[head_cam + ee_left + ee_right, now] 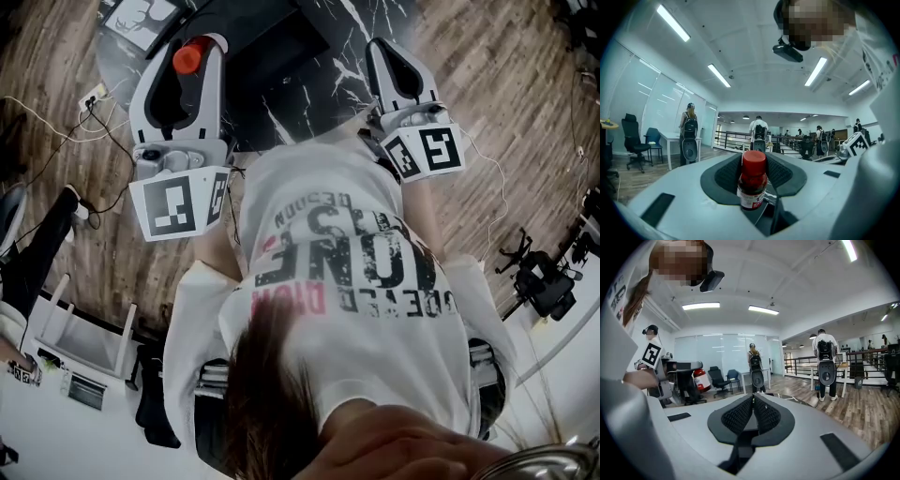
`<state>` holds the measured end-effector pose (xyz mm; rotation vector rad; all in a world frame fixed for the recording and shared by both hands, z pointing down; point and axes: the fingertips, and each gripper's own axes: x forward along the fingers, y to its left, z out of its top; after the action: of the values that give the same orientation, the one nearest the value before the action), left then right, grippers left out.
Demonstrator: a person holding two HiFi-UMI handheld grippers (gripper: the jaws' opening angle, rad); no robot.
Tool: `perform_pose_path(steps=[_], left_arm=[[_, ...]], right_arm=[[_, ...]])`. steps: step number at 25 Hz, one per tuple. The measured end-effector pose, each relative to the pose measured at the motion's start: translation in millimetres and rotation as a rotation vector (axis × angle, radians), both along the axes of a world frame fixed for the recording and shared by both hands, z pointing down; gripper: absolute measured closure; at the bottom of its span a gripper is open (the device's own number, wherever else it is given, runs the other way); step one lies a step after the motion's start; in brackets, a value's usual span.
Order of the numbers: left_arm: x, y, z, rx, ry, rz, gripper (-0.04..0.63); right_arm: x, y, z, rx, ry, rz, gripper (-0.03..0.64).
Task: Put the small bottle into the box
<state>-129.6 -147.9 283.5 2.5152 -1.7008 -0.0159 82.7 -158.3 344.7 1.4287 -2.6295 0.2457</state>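
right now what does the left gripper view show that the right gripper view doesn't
Only the left gripper view: the small bottle close up, with its red cap and white label, upright and clamped between the left tool's pads.

Only the right gripper view: the right tool with its jaws together and nothing between them.

Both: the same bottle (in the right gripper view it is small, off to the left), standing people wearing backpacks, ceiling lights and the wooden floor.

Black marble table [342, 56]; wood floor [525, 84], cables [52, 117].
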Motion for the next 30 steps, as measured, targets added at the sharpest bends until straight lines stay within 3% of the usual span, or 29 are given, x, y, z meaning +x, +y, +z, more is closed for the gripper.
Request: perform_pose_path(steps=[17,30], left_arm=[[25,-19,44,-0.077,-0.011,0.090,0.446],[33,-24,77,-0.138,0.006,0.091,0.446]], right_arm=[[-14,9,14,-0.043,-0.026,-0.010,0.609],[-13,6,18,-0.050,-0.005,-0.018,0.609]])
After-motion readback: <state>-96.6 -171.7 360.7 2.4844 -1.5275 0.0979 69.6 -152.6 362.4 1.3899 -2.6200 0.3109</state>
